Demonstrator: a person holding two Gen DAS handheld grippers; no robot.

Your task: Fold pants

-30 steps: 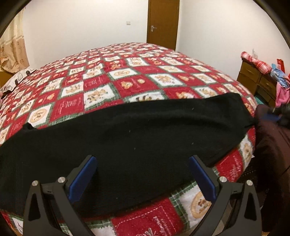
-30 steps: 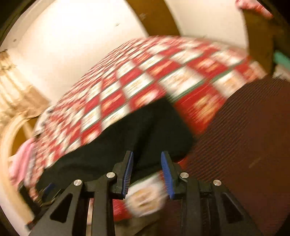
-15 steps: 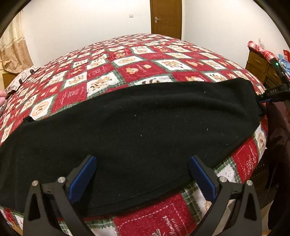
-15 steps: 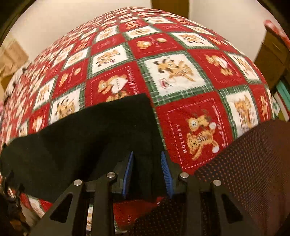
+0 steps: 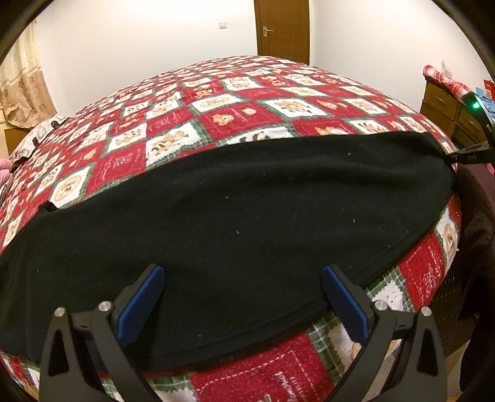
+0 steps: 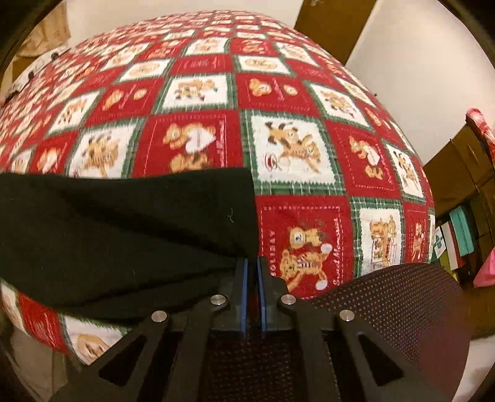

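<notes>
Black pants [image 5: 232,216] lie spread flat across the near part of a bed with a red, white and green patchwork quilt [image 5: 247,102]. My left gripper [image 5: 241,281] is open, its blue-padded fingers wide apart just above the pants' near edge. My right gripper [image 6: 253,263] is shut on the right end corner of the pants [image 6: 123,228]. It also shows at the far right of the left wrist view [image 5: 464,156], at the pants' corner.
A brown wooden door [image 5: 283,29] stands in the far wall. A wooden dresser [image 5: 445,105] with clothes stands right of the bed. A curtain [image 5: 21,92] hangs at far left. A dark dotted fabric [image 6: 402,309] fills the right wrist view's lower right.
My right gripper closed from partly open and now pinches the pants' right corner. My left gripper stayed open and moved in slightly over the pants.
</notes>
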